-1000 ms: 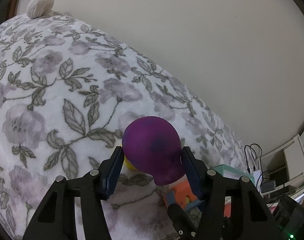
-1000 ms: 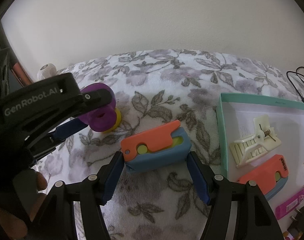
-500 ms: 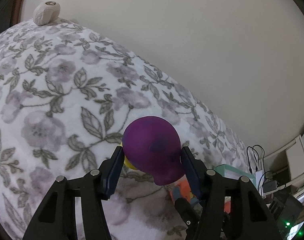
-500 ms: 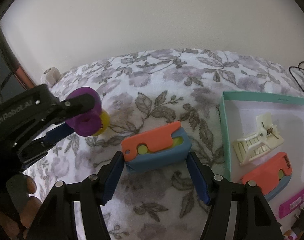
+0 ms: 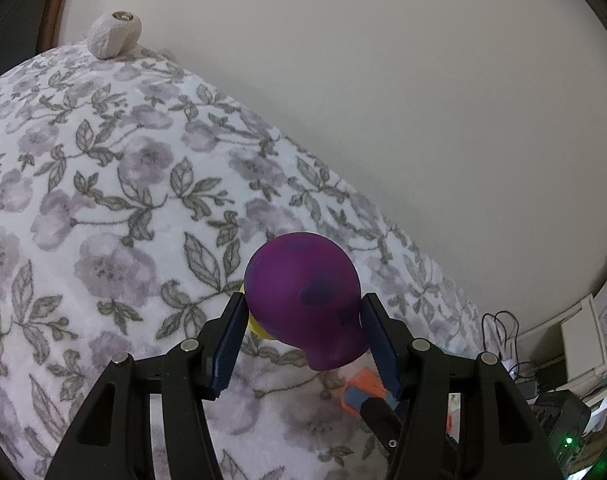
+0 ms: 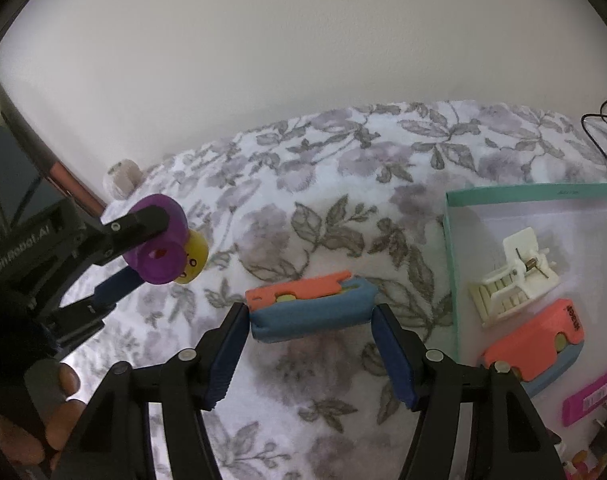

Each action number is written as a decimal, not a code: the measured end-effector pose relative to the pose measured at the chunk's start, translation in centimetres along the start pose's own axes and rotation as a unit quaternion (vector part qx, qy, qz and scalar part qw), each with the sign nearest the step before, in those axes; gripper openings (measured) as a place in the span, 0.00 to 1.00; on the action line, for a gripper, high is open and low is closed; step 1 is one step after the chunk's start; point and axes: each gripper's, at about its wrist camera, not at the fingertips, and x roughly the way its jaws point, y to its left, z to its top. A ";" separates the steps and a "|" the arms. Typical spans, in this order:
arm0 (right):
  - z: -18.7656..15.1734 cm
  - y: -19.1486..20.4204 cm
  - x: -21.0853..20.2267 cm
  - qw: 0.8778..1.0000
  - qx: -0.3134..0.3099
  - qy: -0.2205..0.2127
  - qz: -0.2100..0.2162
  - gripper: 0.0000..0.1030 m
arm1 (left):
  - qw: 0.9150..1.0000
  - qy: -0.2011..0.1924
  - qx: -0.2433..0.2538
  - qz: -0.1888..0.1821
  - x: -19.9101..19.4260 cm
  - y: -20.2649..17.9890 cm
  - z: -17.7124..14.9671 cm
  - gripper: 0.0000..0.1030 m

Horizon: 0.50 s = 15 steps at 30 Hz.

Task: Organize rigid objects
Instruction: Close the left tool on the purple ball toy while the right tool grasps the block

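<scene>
A purple bulb-shaped toy (image 5: 303, 296) with a yellow part (image 6: 193, 258) under it hangs above the floral blanket, and my left gripper (image 5: 303, 299) is shut on it. The right wrist view shows that gripper (image 6: 151, 240) at the left, with the purple toy (image 6: 163, 266) in it. An orange-and-blue block (image 6: 311, 312) lies on the blanket between the fingers of my right gripper (image 6: 309, 310). Its jaws are closing, and the pads touch both ends of the block. A corner of the block (image 5: 363, 388) shows in the left wrist view.
At the right stands a teal-rimmed box (image 6: 531, 191) holding a white clip (image 6: 511, 276) and a second orange-and-blue block (image 6: 539, 344). Beside it lies a pink item (image 6: 595, 396). A pale round ball (image 5: 113, 38) sits by the wall. Cables (image 5: 499, 328) hang at the right. A person's hand (image 6: 59, 400) holds the left gripper.
My left gripper has risen with the purple toy, away from the blanket. The right gripper's jaws have narrowed onto the block, and its view has tilted so the block's side shows.
</scene>
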 end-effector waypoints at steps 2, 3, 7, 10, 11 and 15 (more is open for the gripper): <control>0.5 0.0 -0.8 0.999 0.013 -0.004 0.034 0.27 | 1.000 -0.010 0.000 -0.006 -0.9 -0.2 0.3 0.58; 0.9 0.1 -1.5 0.999 0.019 -0.014 0.039 0.27 | 1.000 -0.018 0.003 -0.010 -1.5 -0.4 0.5 0.58; 1.3 0.5 -2.5 1.000 0.004 -0.020 0.019 0.27 | 0.999 -0.029 0.010 -0.016 -2.7 -1.0 0.8 0.58; 1.3 -0.1 -2.2 1.000 0.014 -0.014 0.012 0.27 | 0.999 -0.030 0.009 -0.018 -3.0 -1.1 1.0 0.58; 1.3 -0.4 -2.1 1.000 0.016 -0.012 0.012 0.27 | 0.999 -0.030 0.009 -0.016 -3.1 -1.1 1.0 0.58; 0.8 -0.3 -1.0 1.000 0.008 0.008 0.007 0.27 | 1.000 -0.022 0.004 -0.008 -3.0 -1.0 0.9 0.58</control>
